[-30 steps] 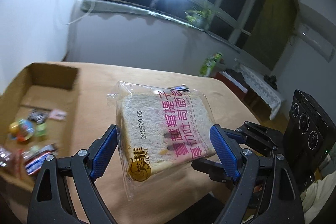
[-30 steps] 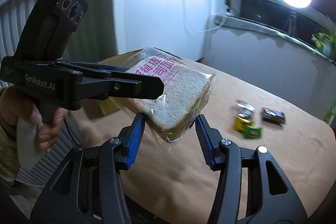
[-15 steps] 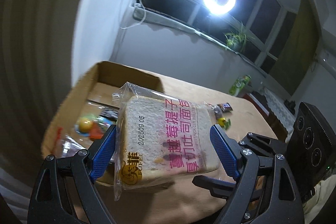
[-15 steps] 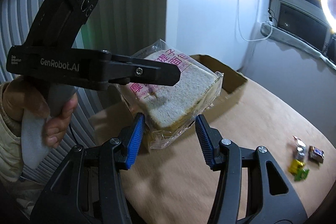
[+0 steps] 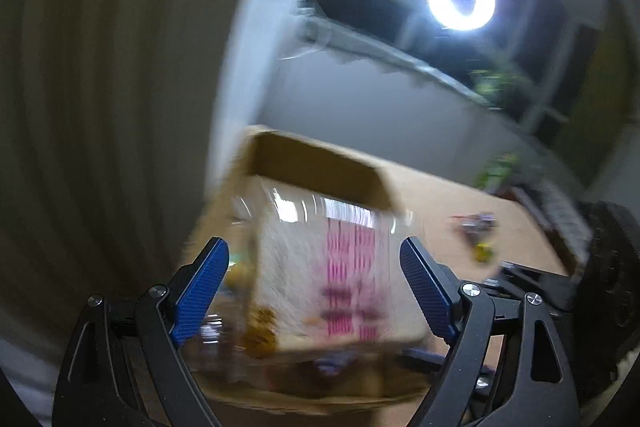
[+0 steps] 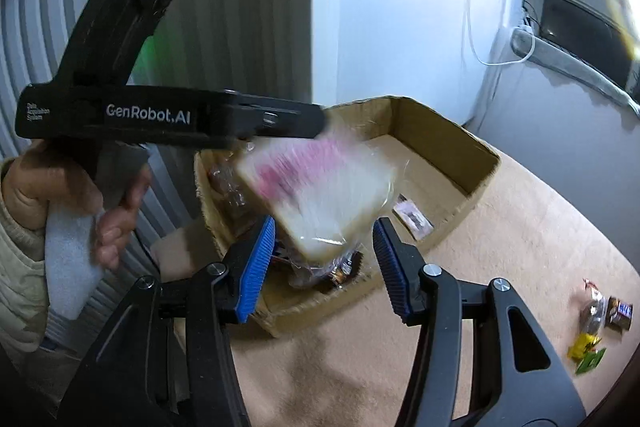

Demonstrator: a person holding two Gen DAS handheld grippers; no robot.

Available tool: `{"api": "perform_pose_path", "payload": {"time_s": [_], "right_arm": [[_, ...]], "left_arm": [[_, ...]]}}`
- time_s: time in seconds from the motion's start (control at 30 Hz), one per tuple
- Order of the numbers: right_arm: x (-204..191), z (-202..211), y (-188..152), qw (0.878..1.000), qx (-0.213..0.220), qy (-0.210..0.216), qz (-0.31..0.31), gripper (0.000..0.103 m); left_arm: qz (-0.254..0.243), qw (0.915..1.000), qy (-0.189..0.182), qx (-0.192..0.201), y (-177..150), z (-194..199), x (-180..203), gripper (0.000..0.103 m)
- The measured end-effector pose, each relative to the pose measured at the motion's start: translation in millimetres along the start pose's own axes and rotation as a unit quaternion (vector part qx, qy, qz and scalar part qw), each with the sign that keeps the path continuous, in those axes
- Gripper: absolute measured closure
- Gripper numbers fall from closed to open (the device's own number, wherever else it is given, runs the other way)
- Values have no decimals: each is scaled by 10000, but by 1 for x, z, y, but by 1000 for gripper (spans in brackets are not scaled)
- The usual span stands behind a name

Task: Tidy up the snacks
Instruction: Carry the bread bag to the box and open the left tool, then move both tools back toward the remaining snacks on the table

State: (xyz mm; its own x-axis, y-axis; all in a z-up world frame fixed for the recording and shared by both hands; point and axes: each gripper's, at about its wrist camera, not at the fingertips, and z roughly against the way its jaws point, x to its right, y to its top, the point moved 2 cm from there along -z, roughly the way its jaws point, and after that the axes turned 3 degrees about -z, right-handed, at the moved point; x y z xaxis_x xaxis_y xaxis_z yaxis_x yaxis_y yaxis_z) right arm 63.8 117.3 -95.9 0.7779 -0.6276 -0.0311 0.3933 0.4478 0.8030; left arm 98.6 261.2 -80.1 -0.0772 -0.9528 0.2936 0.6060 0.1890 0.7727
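At the far left of the right wrist view, the person's hand [image 6: 60, 187] is gripping the handle of the left gripper [image 5: 313, 243]. Its jaws are standing wide on either side of the bread pack [image 5: 320, 279]. The pack is too smeared to show whether the pads are pressing on it, so I cannot tell if it is clamped or coming loose.

The pack is hanging tilted in the air over the near part of the cardboard box [image 6: 440, 123], which is sitting at the left end of the table [image 6: 400, 347], close to its edge. The right gripper [image 6: 324, 222] is reaching in from below. Its jaws are partly spread around the pack's lower corner, with a gap showing at the left pad, so it looks released rather than clenched.

Several small packets [image 6: 412, 217] are already lying inside the box, so the sorting looks well under way. The bread is probably the item going in now. Toward the table's right edge, a small cluster of loose snacks [image 6: 600, 315] is waiting to be collected.
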Motion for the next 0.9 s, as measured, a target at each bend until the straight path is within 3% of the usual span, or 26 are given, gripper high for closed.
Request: {"api": "perform_pose_path", "payload": {"time_s": [0.27, 0.43, 0.63, 0.73, 0.8, 0.9], "right_arm": [[-13, 22, -22, 9998, 57, 22, 167, 49], [-36, -4, -37, 9951, -509, -262, 802, 37], [-7, -10, -42, 9975, -540, -417, 179, 35], [1, -6, -44, 9973, -527, -502, 110, 34], [-1, 0, -43, 9979, -491, -424, 81, 34], [-7, 17, -44, 9985, -316, -418, 146, 34]], "left_arm": [[83, 9992, 183, 342, -31, 42, -5, 16], [243, 9984, 403, 301, -50, 53, -21, 16], [716, 9971, -188, 173, -57, 27, -37, 16], [700, 9971, -224, 178, -58, 24, -29, 16], [613, 9979, -165, 113, -59, 24, -26, 16], [551, 9981, 251, 116, -59, 33, -23, 16]]}}
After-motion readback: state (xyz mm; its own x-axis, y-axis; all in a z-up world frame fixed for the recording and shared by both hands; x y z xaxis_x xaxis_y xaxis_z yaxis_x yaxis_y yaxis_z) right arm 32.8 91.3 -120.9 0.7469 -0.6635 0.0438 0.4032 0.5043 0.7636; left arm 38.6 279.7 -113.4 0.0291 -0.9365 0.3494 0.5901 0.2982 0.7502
